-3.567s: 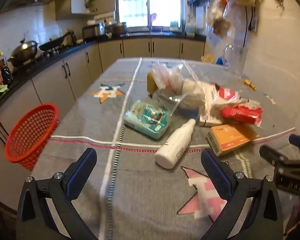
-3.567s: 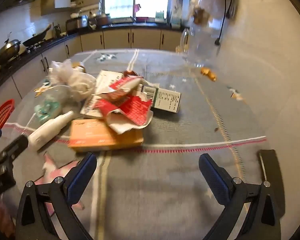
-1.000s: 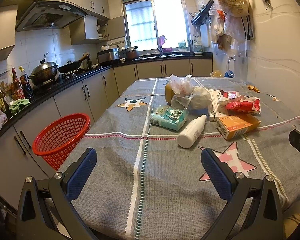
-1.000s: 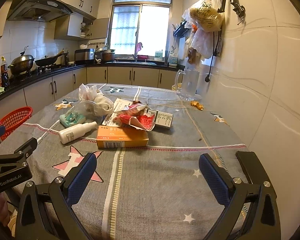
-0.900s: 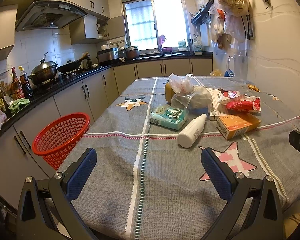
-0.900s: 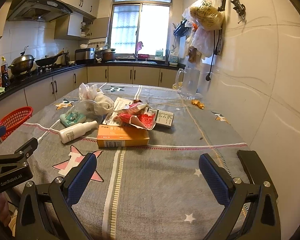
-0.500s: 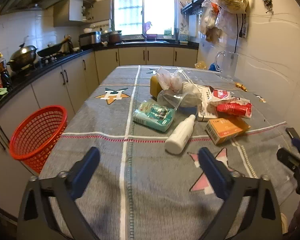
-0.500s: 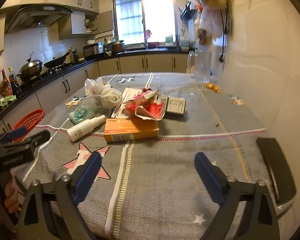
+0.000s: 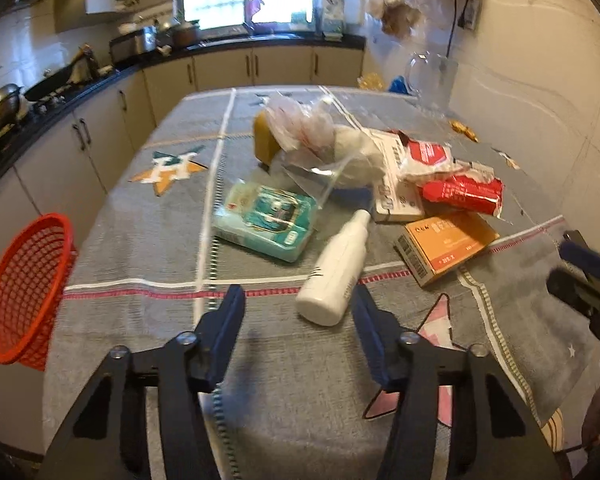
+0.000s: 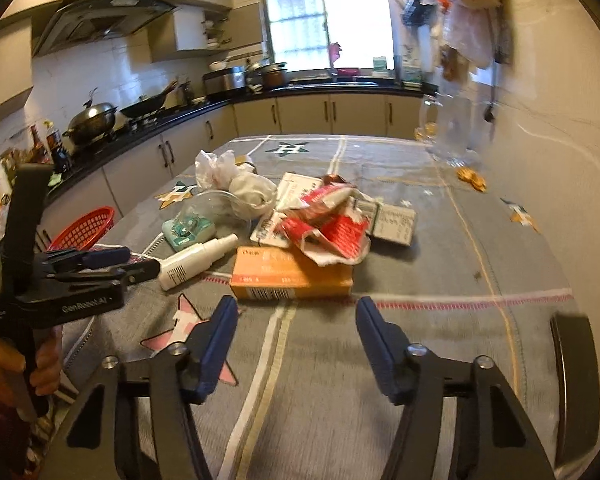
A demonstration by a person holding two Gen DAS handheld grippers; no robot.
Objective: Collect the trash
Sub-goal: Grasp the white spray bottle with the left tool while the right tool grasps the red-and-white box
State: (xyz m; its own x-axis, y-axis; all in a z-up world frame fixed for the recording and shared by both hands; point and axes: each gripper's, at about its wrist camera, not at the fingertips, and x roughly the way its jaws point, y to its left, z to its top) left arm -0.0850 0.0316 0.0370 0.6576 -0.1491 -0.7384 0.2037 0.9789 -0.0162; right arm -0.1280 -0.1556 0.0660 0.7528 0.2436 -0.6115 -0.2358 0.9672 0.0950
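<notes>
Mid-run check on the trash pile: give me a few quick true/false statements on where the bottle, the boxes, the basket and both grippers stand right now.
1. The white bottle lies on its side. True.
2. The left gripper is shut on the bottle. False: it is open, holding nothing.
3. The red basket sits on the table amid the trash. False: it is off the table's left edge.
4. The red wrapper overlaps the orange box. True.
5. The right gripper is open. True.

One white bottle [image 9: 337, 268], one orange box [image 9: 446, 245], one red basket [image 9: 24, 292]
</notes>
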